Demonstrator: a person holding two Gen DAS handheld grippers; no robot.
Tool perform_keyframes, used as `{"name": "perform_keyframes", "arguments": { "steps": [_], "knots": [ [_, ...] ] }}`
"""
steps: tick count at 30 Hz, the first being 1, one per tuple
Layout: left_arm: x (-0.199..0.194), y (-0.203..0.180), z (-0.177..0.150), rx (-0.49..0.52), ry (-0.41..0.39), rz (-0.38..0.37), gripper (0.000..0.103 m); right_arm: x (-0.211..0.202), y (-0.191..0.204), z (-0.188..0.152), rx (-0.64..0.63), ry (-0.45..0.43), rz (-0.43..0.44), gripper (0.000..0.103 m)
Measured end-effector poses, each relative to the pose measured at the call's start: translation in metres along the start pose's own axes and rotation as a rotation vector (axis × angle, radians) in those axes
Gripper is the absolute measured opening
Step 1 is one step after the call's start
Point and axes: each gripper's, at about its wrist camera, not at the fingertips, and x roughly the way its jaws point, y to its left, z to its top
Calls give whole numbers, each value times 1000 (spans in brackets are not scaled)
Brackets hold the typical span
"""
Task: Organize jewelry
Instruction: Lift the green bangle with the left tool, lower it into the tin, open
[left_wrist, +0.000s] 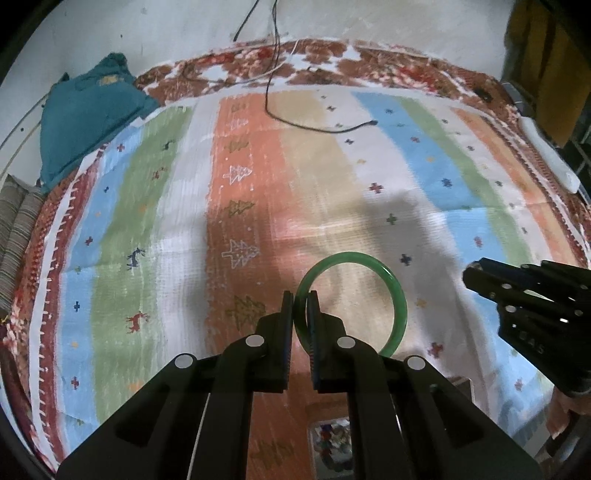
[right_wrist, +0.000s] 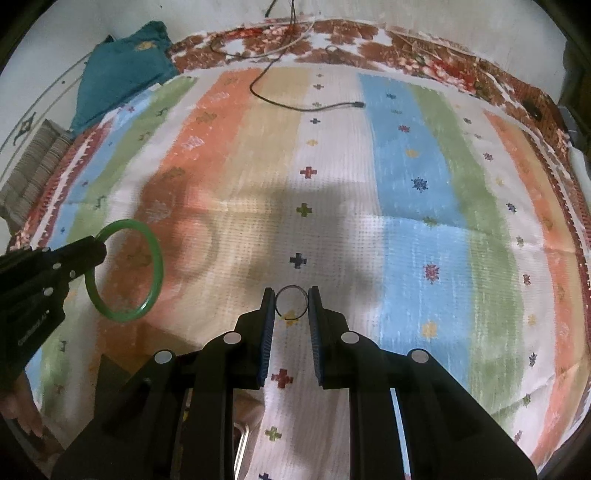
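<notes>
While gripped: one bangle (left_wrist: 397, 295), seemingly one ring (right_wrist: 291, 304).

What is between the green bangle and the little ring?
Nothing but air and striped cloth below. The right wrist view shows the green bangle in the left gripper and the little ring in the right gripper.

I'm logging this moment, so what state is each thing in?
Green bangle: lifted, pinched by the rim in the left hand-held gripper.
Thin metal ring: held between the pads of the right hand-held gripper.
Black cable: lying loose on the striped cloth, unplugged end free.
Teal cloth: crumpled.
</notes>
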Motion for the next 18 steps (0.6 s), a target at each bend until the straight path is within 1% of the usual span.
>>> {"name": "perform_keyframes", "arguments": {
  "steps": [3, 10, 13, 18],
  "knots": [
    [-14, -4, -5, 5, -32, 0, 7, -10, 4, -6, -9, -13, 11, 19],
    [-30, -6, -14, 0, -50, -24, 7, -31, 11, -17, -28, -58, 26, 19],
    [-39, -6, -20, 11, -69, -7, 7, -39, 14, -23, -31, -75, 26, 19],
    [-51, -10, -29, 17, -91, -13, 7, -47, 19, -31, -39, -84, 38, 19]
  ]
}}
